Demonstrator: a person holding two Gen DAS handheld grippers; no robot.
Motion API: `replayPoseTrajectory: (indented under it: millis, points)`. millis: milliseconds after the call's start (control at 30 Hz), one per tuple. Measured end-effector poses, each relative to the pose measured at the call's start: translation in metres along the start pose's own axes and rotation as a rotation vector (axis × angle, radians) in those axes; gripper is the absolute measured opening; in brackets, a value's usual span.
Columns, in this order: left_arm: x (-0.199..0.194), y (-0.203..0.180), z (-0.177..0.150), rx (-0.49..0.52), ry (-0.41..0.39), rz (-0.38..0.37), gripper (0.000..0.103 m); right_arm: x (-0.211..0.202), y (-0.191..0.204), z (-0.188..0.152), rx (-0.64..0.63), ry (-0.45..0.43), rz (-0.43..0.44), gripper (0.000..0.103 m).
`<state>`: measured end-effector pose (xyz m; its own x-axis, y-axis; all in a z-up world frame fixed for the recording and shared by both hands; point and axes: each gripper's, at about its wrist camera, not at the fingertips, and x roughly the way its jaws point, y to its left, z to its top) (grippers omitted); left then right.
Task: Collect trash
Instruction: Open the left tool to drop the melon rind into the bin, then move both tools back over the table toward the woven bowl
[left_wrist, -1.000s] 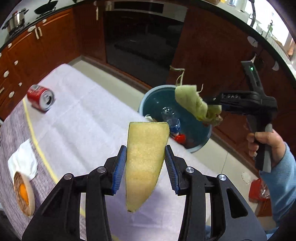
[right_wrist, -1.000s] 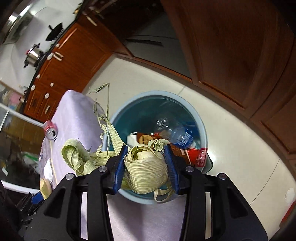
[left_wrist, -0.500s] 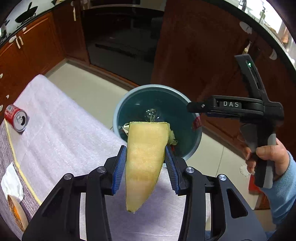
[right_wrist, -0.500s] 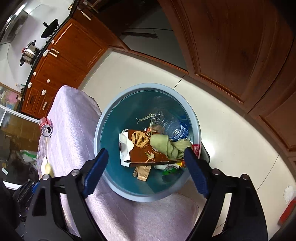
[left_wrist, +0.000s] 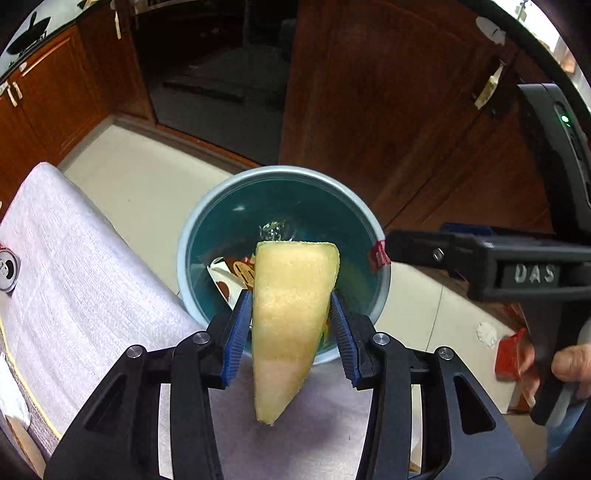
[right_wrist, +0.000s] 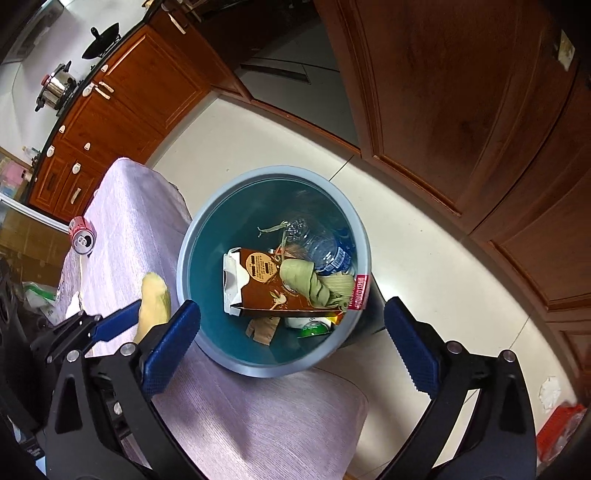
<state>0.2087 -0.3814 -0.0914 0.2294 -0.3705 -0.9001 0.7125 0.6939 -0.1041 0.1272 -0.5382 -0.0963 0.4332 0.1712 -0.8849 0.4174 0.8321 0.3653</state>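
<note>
Now the melon rind (left_wrist: 291, 317) sits clamped in the left gripper (left_wrist: 291, 332).

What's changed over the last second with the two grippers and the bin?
The right gripper has just opened and let go its bundle of pale green strips, which now lies in the blue bin. The left gripper carried the melon rind toward the bin. Its grip and the red can stayed.
</note>
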Motion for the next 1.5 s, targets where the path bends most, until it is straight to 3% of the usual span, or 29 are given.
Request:
replayPoseTrajectory:
  millis: [33, 100, 267, 500, 1000, 1200, 1500]
  points:
    - [-0.001, 0.0, 0.0, -0.003, -0.007, -0.001, 0.049, -0.001, 0.0, 0.0, -0.002, 0.0, -0.002, 0.096]
    - [-0.005, 0.002, 0.001, -0.012, -0.024, 0.004, 0.069, -0.004, 0.0, 0.0, -0.006, -0.002, -0.007, 0.096]
    - [-0.012, 0.001, 0.003, -0.015, -0.044, 0.026, 0.072, -0.01, 0.004, -0.001, -0.02, -0.006, -0.012, 0.096]
    - [-0.03, 0.006, -0.011, -0.021, -0.054, 0.065, 0.095, -0.015, 0.014, -0.008, -0.032, -0.004, -0.012, 0.096]
    - [-0.093, 0.036, -0.063, -0.11, -0.111, 0.072, 0.099, -0.037, 0.062, -0.037, -0.114, -0.013, -0.018, 0.096]
    - [-0.125, 0.065, -0.097, -0.162, -0.14, 0.114, 0.099, -0.037, 0.108, -0.056, -0.194, -0.011, 0.009, 0.096]
    - [-0.175, 0.143, -0.163, -0.304, -0.176, 0.207, 0.099, -0.016, 0.196, -0.086, -0.329, 0.05, 0.06, 0.096]
